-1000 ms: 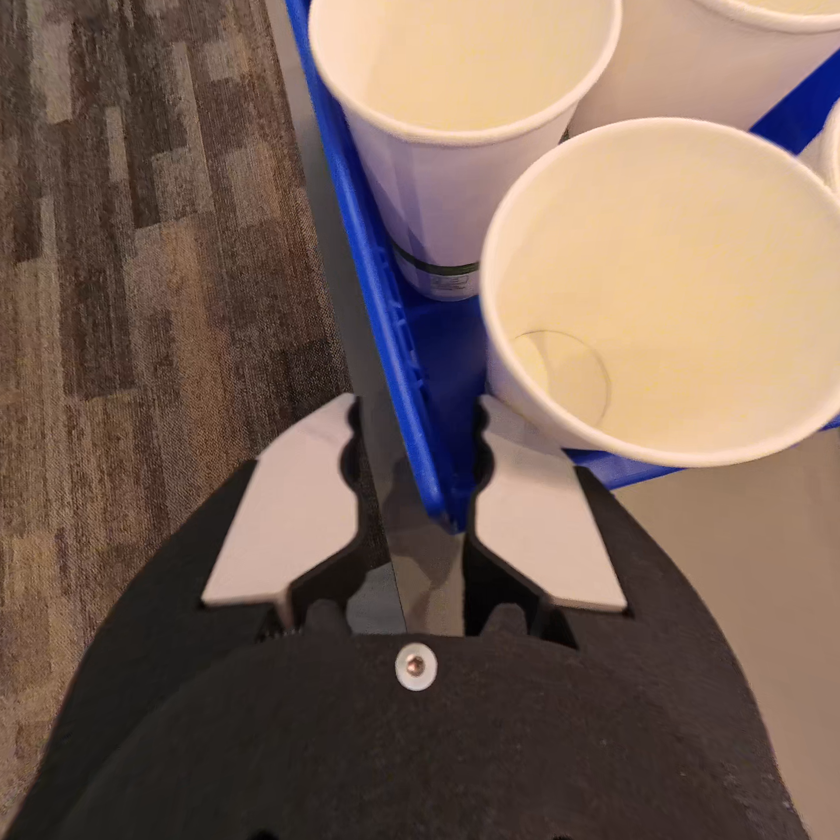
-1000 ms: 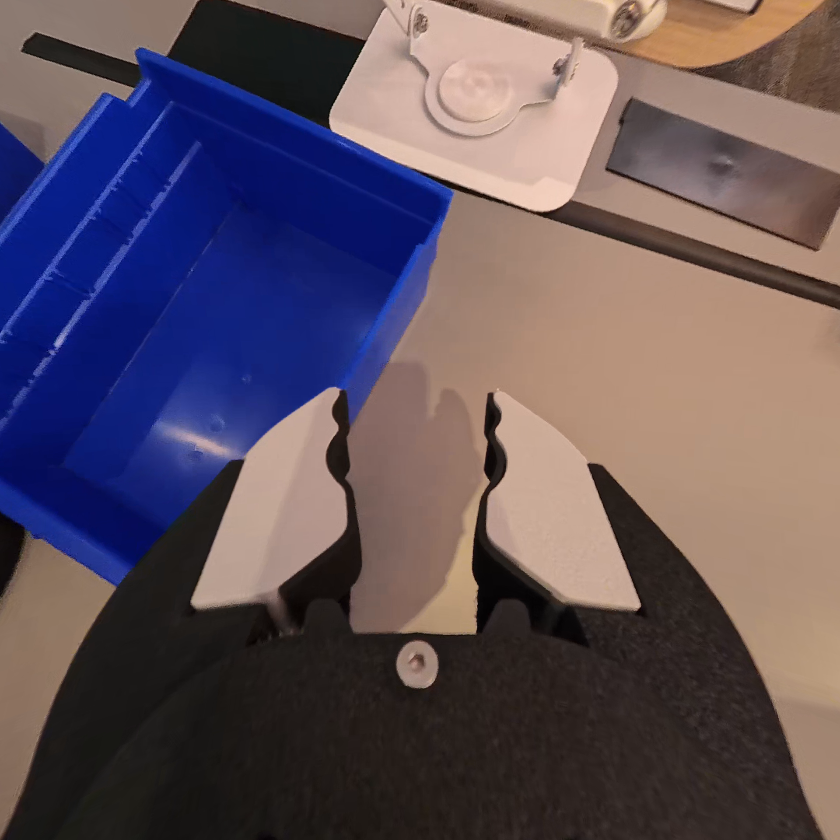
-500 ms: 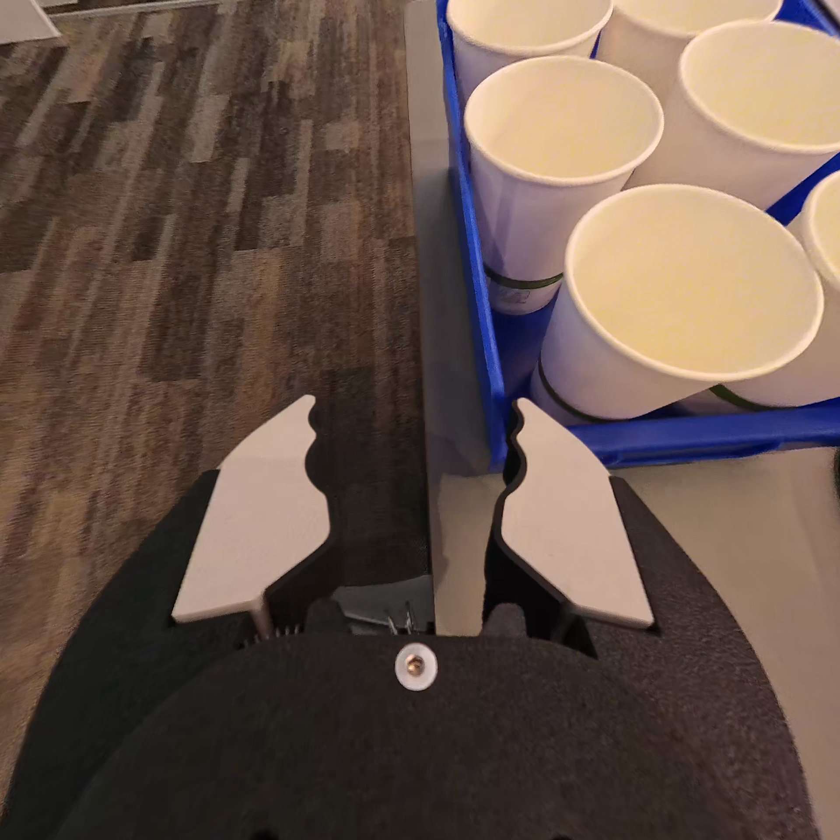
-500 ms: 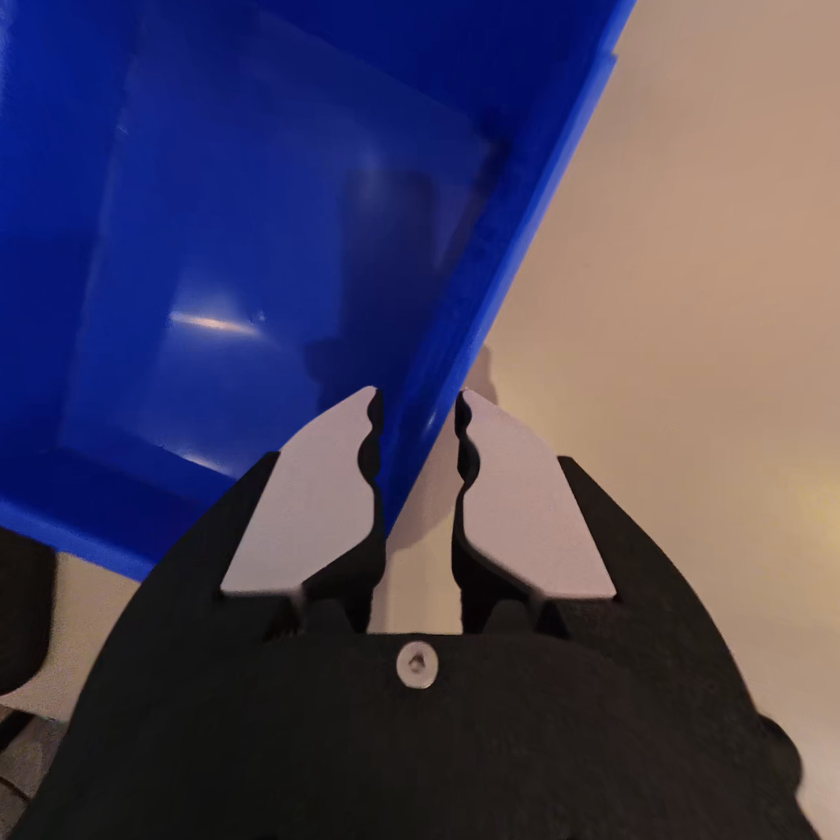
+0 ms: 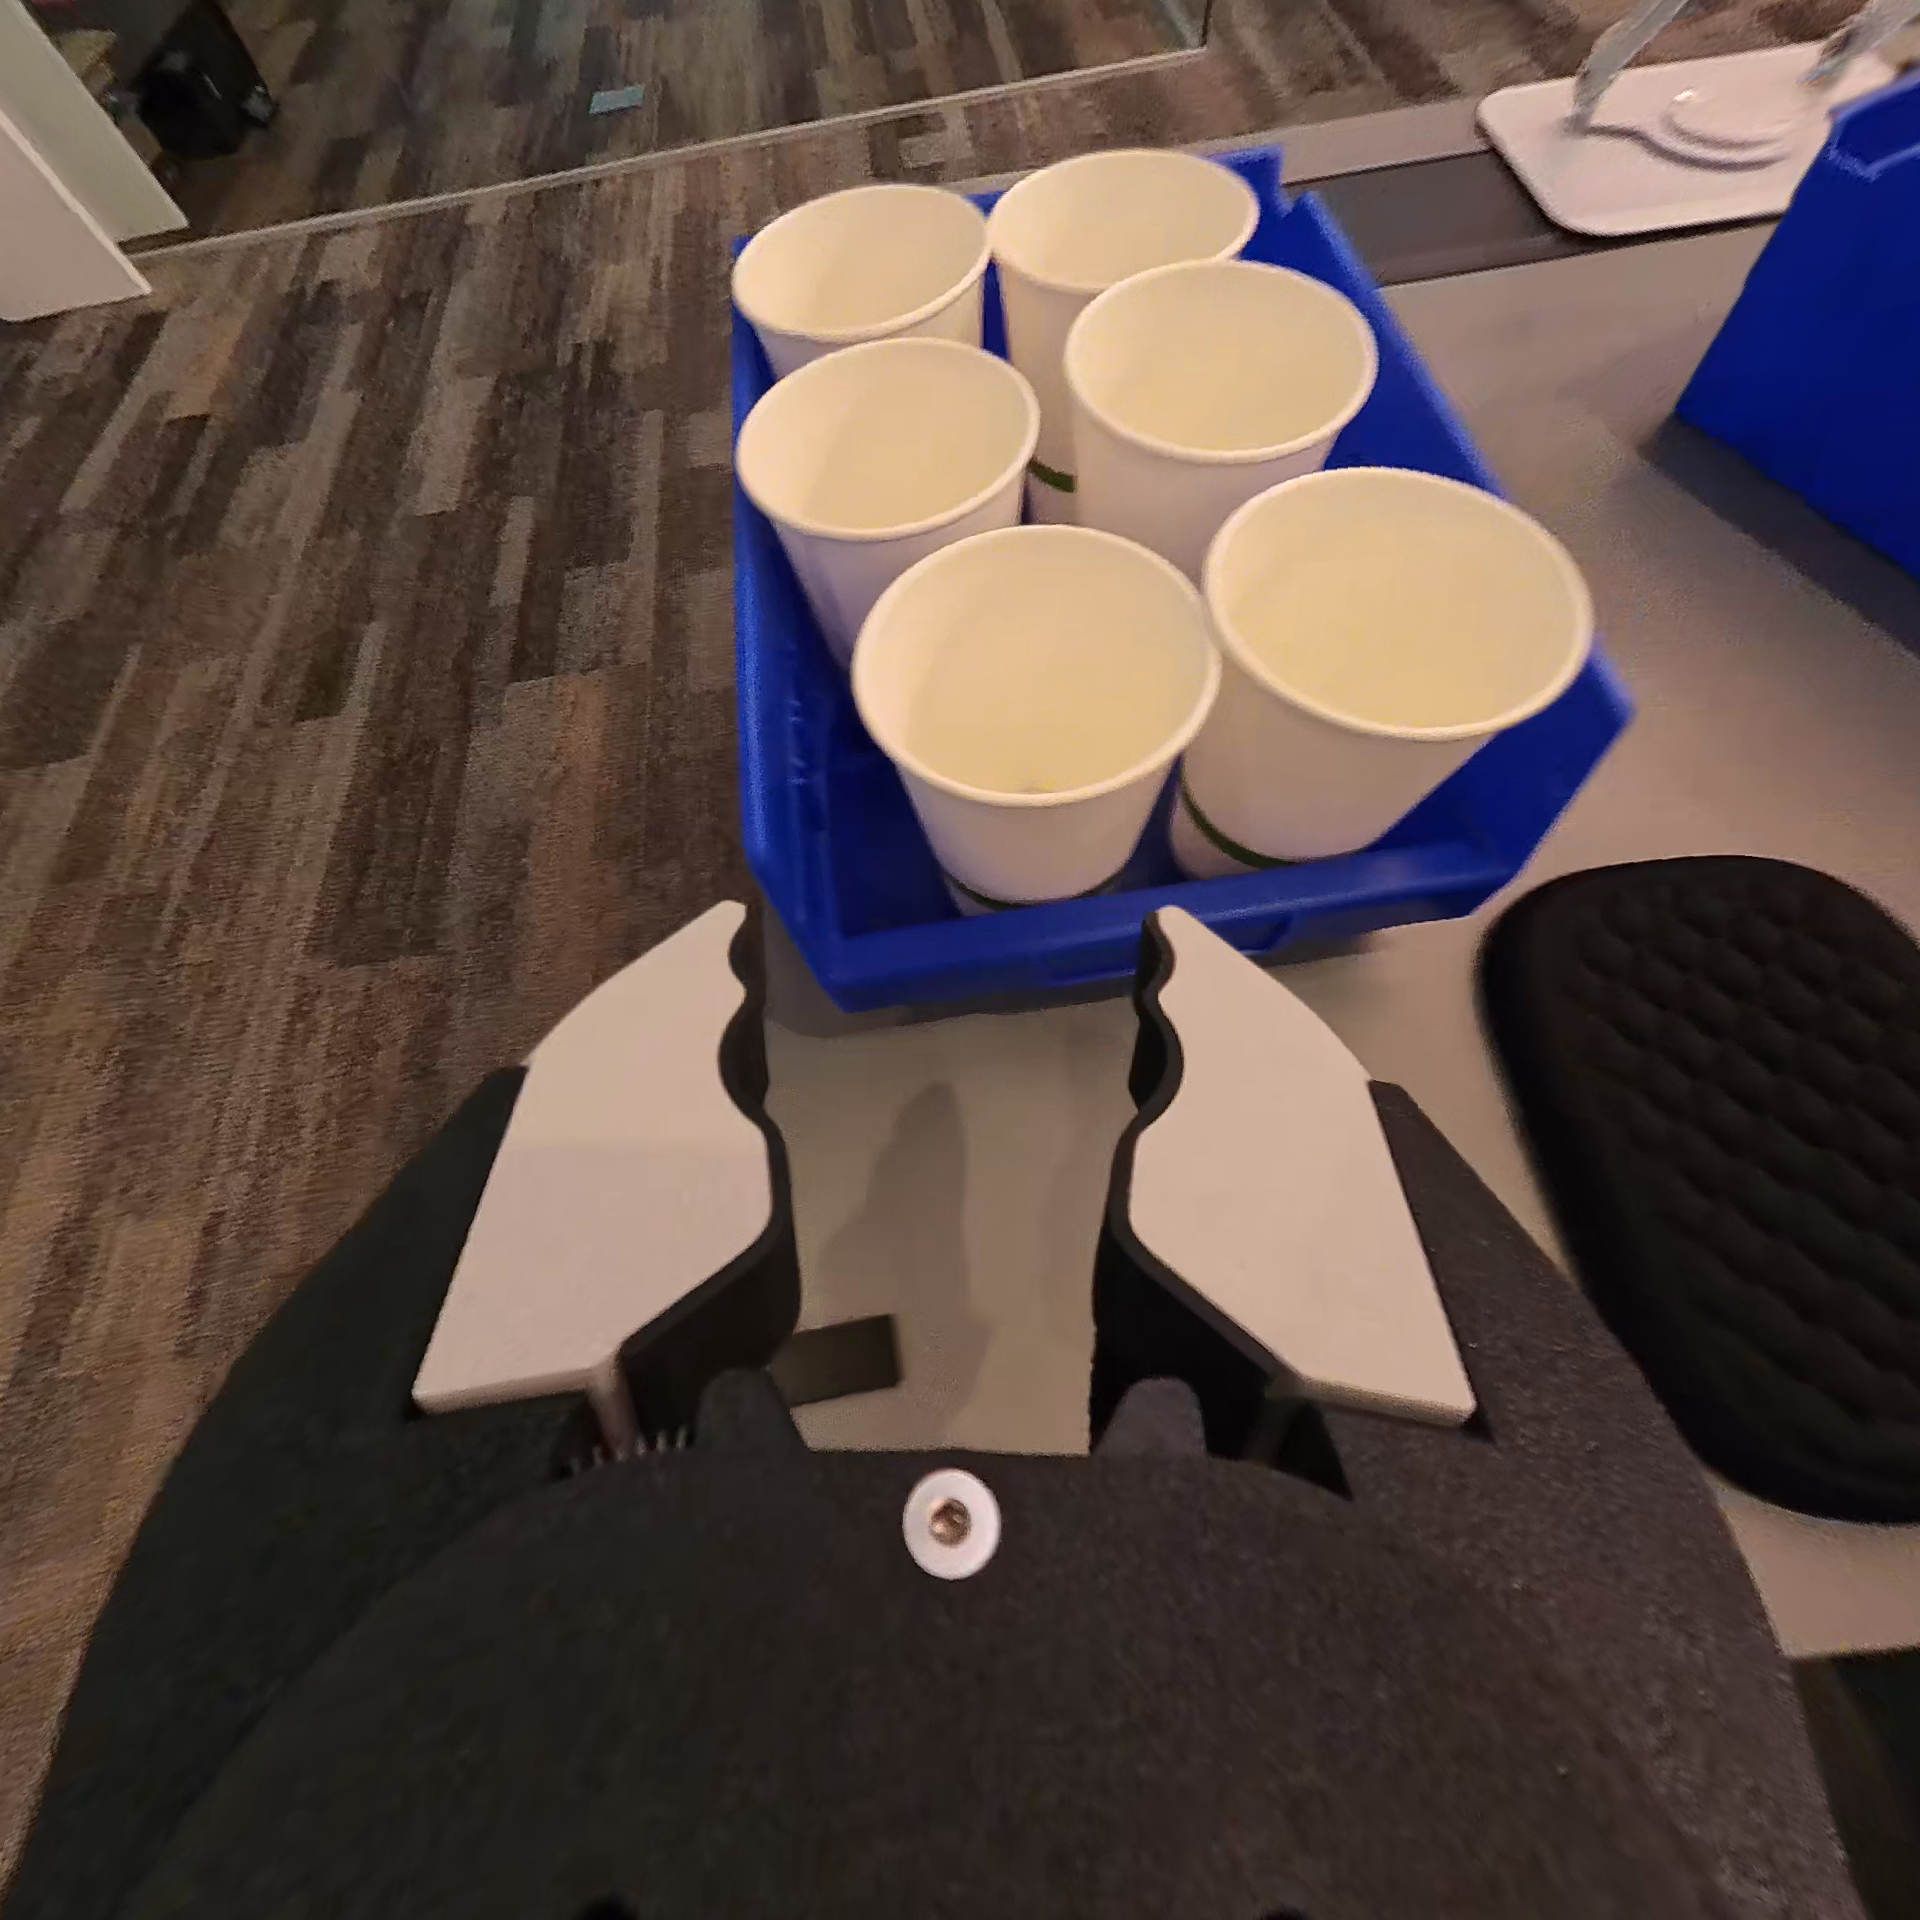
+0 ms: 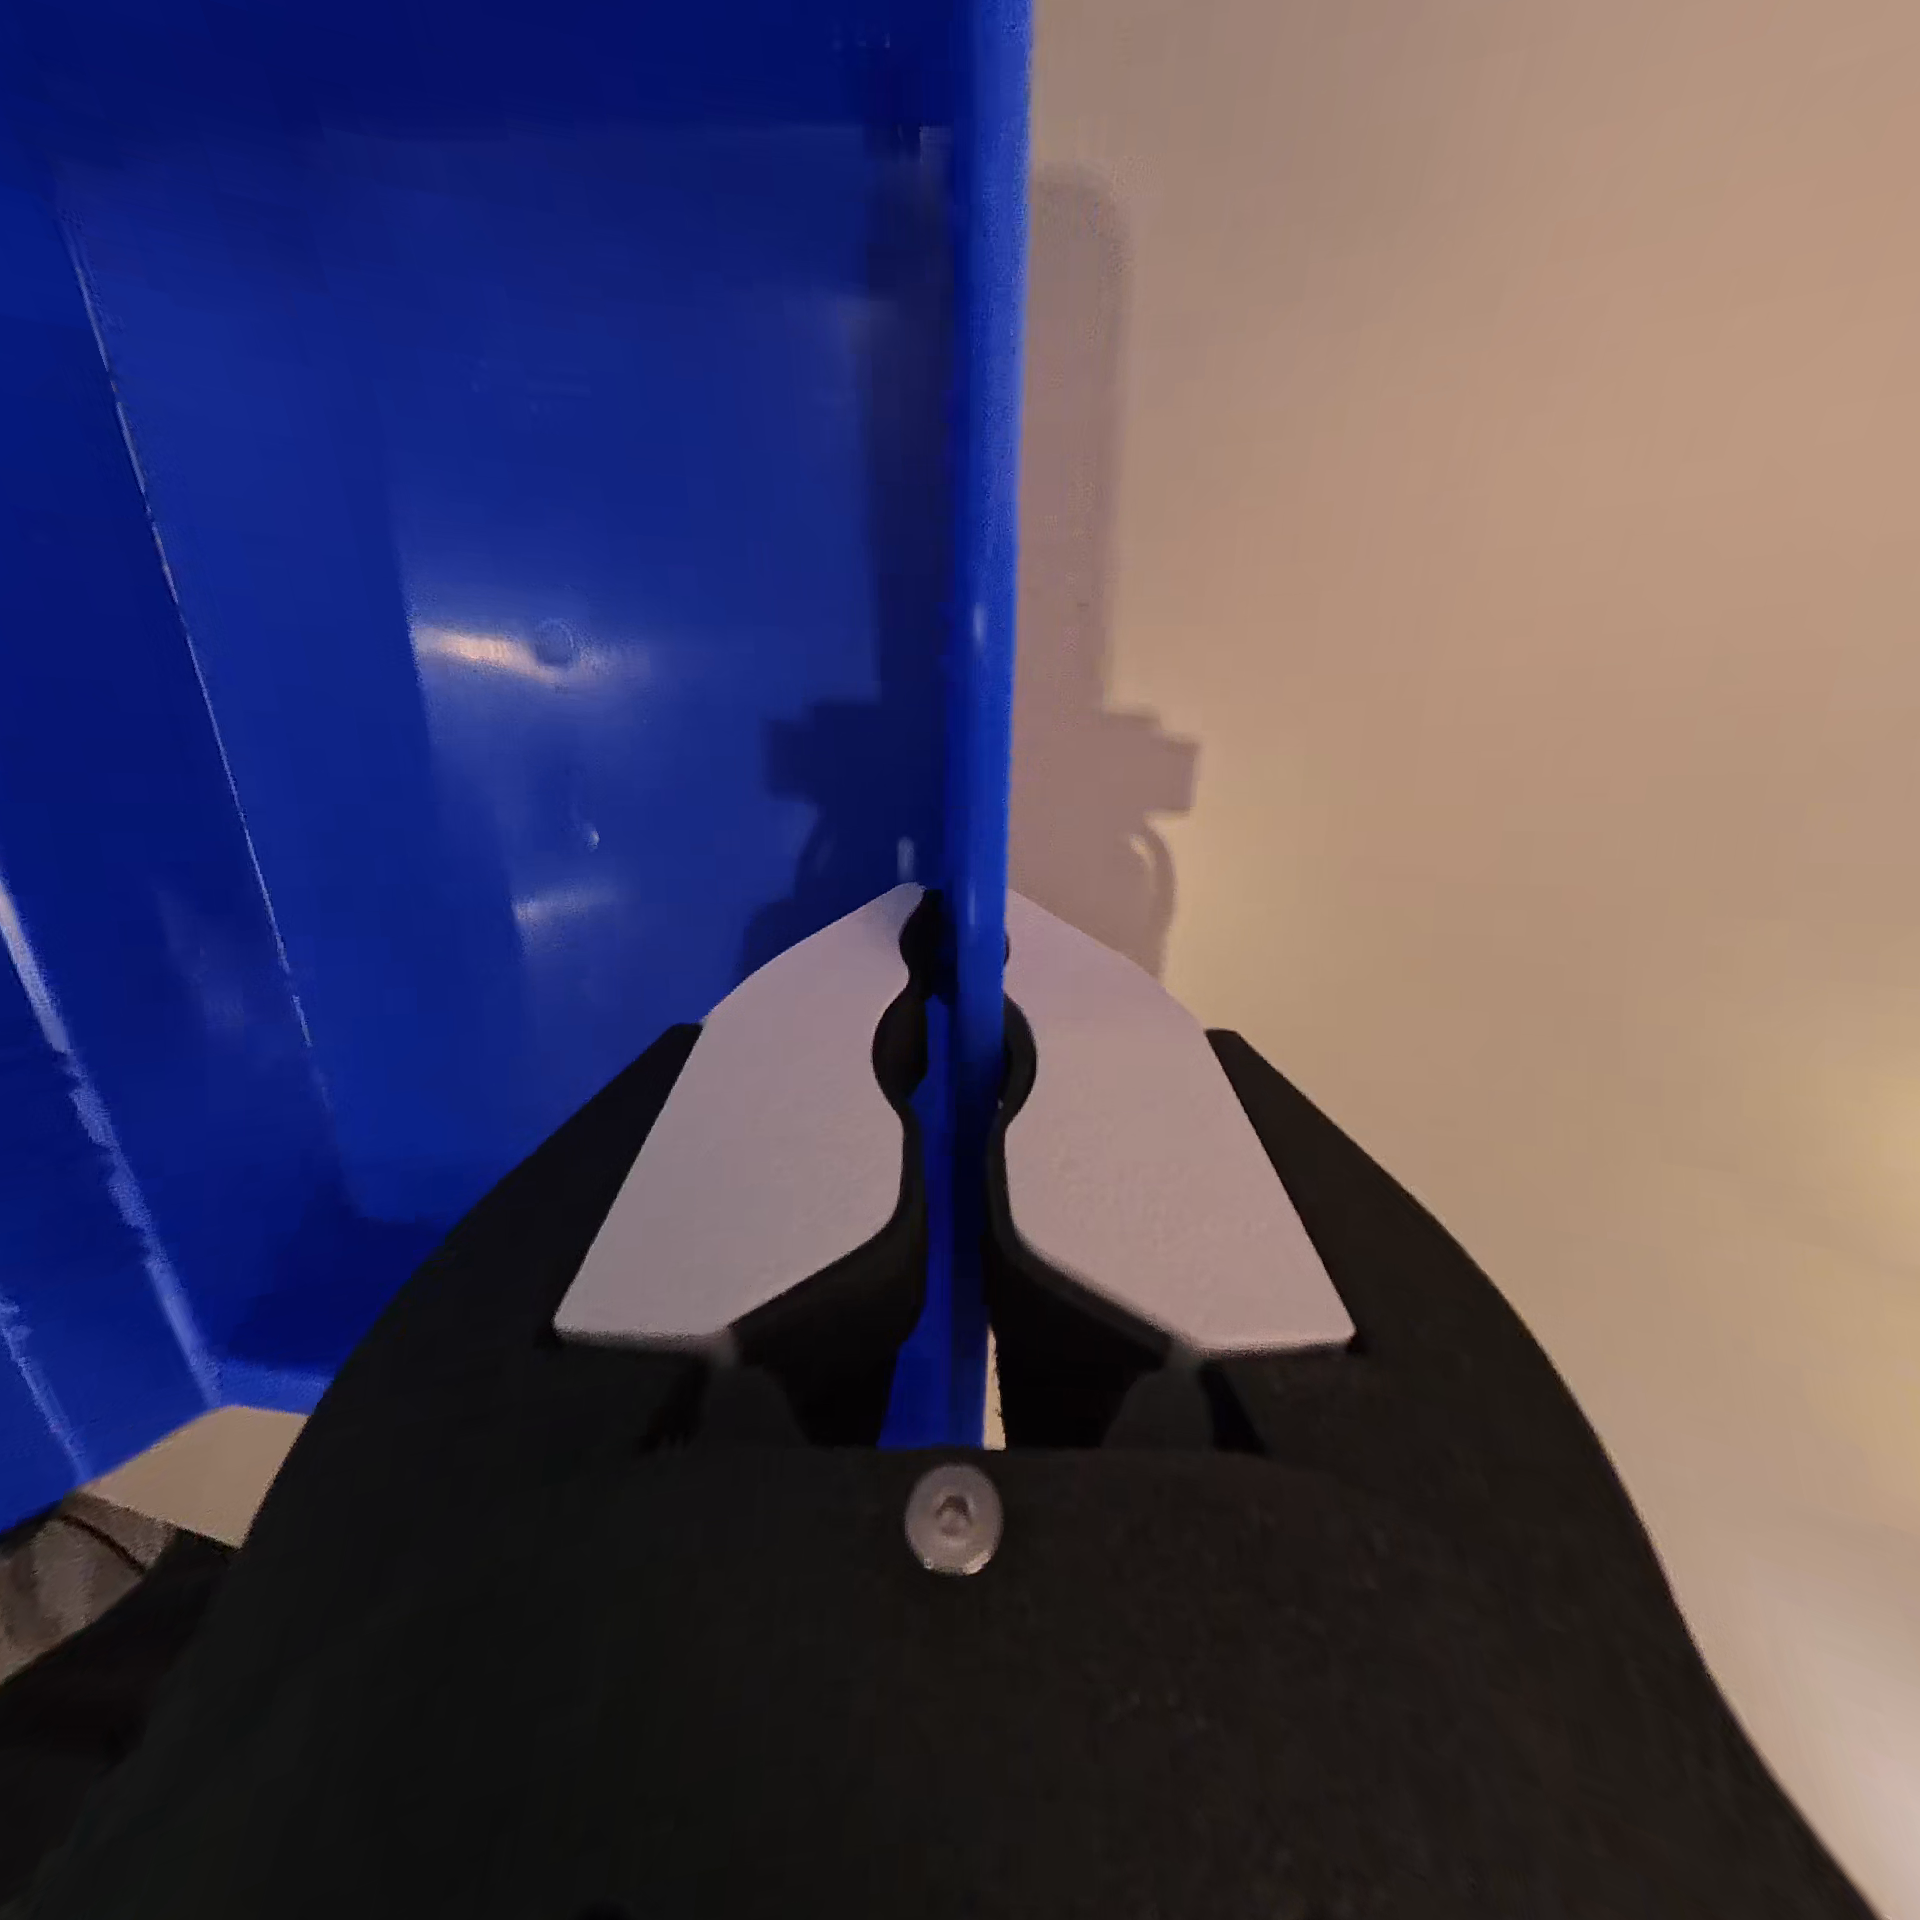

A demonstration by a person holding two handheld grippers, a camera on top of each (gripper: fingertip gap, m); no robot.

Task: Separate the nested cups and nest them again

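Observation:
In the left wrist view, several white paper cups [image 5: 1034, 717] stand upright in a blue bin [image 5: 1143, 951] at the table's left edge. My left gripper [image 5: 945, 935] is open and holds nothing, just in front of that bin's near wall. In the right wrist view, my right gripper [image 6: 961, 914] is shut on the right side wall [image 6: 982, 623] of a second blue bin [image 6: 468, 623] with nothing in it. Both pads press on the wall. The same bin's corner shows at the right edge of the left wrist view [image 5: 1808, 343].
A black padded rest [image 5: 1725, 1174] lies on the grey table [image 5: 935, 1174] right of my left gripper. A white stand base [image 5: 1642, 156] sits at the back right. Carpeted floor [image 5: 312, 623] lies left of the table edge. Beige table [image 6: 1507, 727] lies right of the held bin.
My left gripper drew back from the cup bin, so more cups show, and opened wider. My right gripper moved onto the other bin's side wall and closed on it.

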